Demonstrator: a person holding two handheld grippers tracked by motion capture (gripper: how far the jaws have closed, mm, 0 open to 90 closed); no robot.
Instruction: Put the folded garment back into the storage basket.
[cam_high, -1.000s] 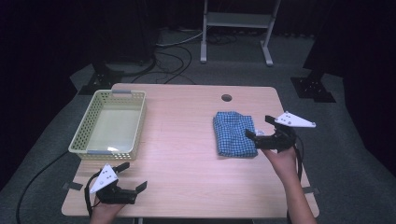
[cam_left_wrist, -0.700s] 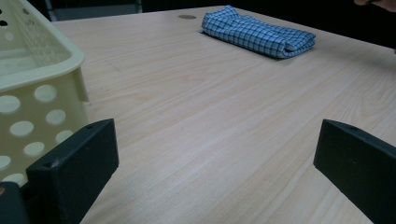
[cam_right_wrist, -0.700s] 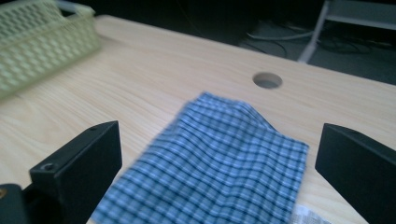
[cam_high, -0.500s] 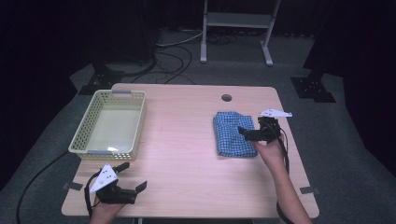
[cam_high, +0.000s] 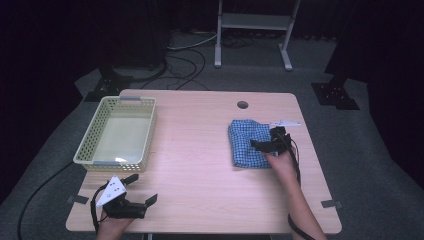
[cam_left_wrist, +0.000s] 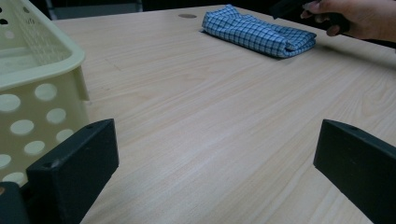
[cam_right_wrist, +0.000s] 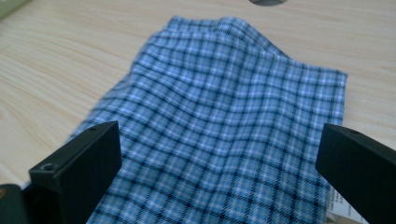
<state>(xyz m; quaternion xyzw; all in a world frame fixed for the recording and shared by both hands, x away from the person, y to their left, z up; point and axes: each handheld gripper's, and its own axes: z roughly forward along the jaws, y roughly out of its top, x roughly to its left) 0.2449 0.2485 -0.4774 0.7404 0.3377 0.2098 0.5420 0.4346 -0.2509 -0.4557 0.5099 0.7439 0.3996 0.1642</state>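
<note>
1. The pale yellow perforated basket (cam_high: 116, 132) stands empty on the left part of the worktop (cam_high: 195, 175), well apart from the cloth.
2. The left claw (cam_high: 142, 190) rests low at the near left corner of the worktop, just in front of the basket, its jaws spread wide with only bare wood between them in the left gripper view. It holds nothing.
3. The folded blue checked cloth (cam_high: 248, 144) lies flat on the right half of the worktop, just near of the round cable hole (cam_high: 242, 105). In the right gripper view the cloth (cam_right_wrist: 224, 135) fills the space ahead of the jaws, with a soft ridge running up its middle and a small white label at its lower right corner.
4. The right claw (cam_high: 262, 145) sits over the near right edge of the cloth, jaws spread and not yet pinching; whether a jaw tip touches the fabric cannot be told.
5. The cloth looks light, limp and several layers thick, so it would likely sag and unfold if lifted by a single layer.
6. A better hold, I judge, is across the whole thickness of a folded edge, one jaw slid under the stack and one above, so all the layers come up together.
7. The wood looks smooth, so the stack may slide away as a jaw pushes under it.
</note>
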